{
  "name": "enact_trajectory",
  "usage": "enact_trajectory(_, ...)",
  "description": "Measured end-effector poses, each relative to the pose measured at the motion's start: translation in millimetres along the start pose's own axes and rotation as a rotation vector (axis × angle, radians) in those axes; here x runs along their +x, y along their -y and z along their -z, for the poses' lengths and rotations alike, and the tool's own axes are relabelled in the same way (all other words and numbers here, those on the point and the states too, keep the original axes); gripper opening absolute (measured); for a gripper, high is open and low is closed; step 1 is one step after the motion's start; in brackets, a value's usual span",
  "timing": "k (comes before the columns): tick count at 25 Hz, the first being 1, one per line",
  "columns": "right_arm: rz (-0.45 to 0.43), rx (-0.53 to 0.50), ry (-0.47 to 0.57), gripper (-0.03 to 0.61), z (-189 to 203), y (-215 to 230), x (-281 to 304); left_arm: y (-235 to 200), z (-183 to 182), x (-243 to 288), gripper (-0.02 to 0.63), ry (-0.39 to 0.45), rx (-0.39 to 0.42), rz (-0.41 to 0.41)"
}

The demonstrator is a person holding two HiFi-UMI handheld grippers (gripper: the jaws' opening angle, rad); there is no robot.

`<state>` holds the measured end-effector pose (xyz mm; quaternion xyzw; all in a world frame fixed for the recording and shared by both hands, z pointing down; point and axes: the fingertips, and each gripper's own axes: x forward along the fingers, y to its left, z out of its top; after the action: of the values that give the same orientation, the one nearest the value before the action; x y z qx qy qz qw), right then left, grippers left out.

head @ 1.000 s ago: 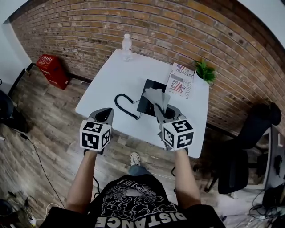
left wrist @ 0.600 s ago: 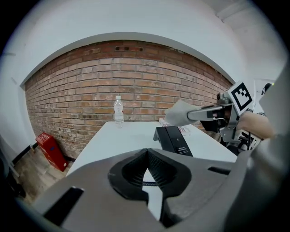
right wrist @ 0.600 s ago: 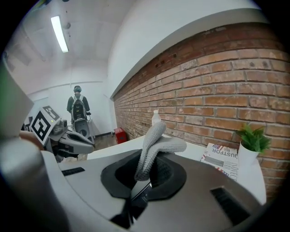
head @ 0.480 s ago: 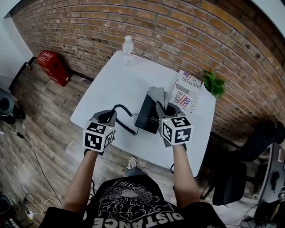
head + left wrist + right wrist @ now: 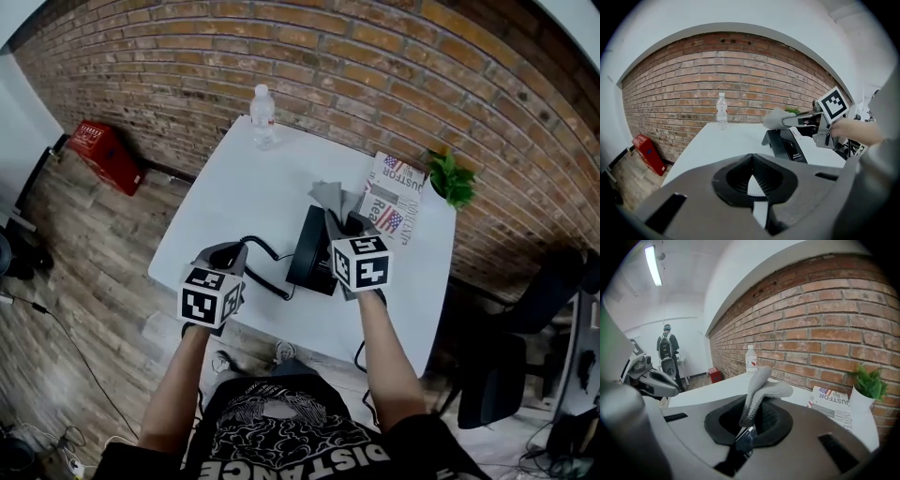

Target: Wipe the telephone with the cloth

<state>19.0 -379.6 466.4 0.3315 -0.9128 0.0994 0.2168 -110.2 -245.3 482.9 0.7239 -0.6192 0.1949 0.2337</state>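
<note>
The black telephone sits on the white table, its coiled cord trailing left; in the left gripper view the telephone shows at the right. My right gripper hovers over the phone's right side, shut on a grey cloth that sticks up from its jaws. The right gripper view shows the cloth folded over above the right gripper. My left gripper hangs at the table's front edge, left of the cord, jaws together with nothing between them.
A water bottle stands at the table's far edge. A magazine and a small potted plant are at the far right by the brick wall. A red crate lies on the floor at left, a dark chair at right.
Both grippers have moved forward over the table. The right one, still clamping the cloth, now sits above the telephone's right side.
</note>
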Motion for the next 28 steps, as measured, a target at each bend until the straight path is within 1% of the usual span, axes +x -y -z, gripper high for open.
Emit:
enact_trajectory(4,0.005,-0.013,-0.064,0.012,15.1,-9.4,15.3,-4.1,2.9,1.3,0.006,-0.004,0.017,0.043)
enact_trajectory(8,0.018,0.004,-0.11,0.012,28.2,-19.4,22.4,-11.4,3.5,-2.9,0.006,-0.006,0.031,0.08)
enact_trajectory(19,0.052,0.057,-0.162,0.012,50.5,-42.0,23.3,-17.3,9.8,2.5,0.006,-0.017,0.061,0.189)
enact_trajectory(28,0.075,0.087,-0.178,0.012,66.7,-54.6,13.9,-10.0,14.7,4.1,0.006,-0.017,0.082,0.246)
